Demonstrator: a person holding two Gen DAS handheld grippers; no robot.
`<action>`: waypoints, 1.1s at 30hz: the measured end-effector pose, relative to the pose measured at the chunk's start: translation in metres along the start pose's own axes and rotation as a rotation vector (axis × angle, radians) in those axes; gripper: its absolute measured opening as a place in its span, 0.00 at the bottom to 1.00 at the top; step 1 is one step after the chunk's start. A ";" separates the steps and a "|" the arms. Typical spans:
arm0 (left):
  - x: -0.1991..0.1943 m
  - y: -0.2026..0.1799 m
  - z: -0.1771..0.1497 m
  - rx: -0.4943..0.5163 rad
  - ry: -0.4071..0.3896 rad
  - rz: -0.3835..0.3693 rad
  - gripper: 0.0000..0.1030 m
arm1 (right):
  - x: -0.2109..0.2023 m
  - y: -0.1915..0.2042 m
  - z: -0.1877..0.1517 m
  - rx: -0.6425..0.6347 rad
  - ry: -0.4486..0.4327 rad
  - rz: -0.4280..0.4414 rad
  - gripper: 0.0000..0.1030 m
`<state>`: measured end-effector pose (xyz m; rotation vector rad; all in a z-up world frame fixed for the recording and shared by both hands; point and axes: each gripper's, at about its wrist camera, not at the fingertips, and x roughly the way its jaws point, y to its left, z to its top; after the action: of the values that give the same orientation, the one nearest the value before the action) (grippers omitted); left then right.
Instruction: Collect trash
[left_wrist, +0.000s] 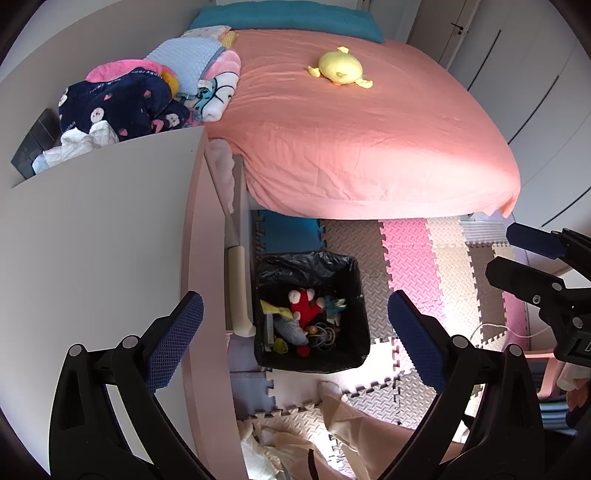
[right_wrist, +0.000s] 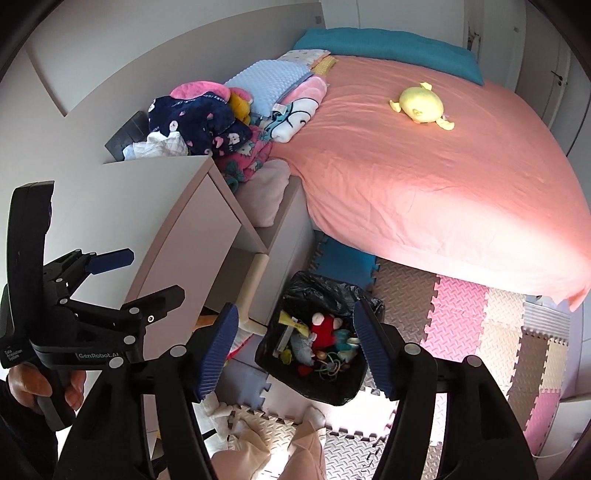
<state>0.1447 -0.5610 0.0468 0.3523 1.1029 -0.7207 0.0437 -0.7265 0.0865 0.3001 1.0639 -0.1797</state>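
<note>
With both grippers aimed down, the bin (left_wrist: 310, 314) sits lower centre of frame on the foam floor mat (left_wrist: 410, 258), toys inside. Left gripper (left_wrist: 295, 339) jaws spread wide, empty; right gripper (right_wrist: 295, 347) jaws apart, empty.

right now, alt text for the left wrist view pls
The open left gripper hangs empty above a black-lined bin holding a red plush toy and other small items, on foam floor mats beside a pink bed.
</note>
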 end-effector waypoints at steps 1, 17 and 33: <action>-0.003 0.000 0.001 0.000 -0.001 0.000 0.94 | 0.000 0.001 0.000 -0.003 -0.001 0.001 0.64; -0.031 0.040 -0.025 -0.099 -0.051 0.023 0.94 | -0.008 0.062 0.004 -0.140 -0.026 0.026 0.64; -0.105 0.151 -0.119 -0.414 -0.151 0.153 0.94 | -0.002 0.203 -0.005 -0.407 -0.014 0.190 0.77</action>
<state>0.1390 -0.3444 0.0770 0.0275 1.0395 -0.3637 0.0969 -0.5335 0.1177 0.0311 1.0262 0.2040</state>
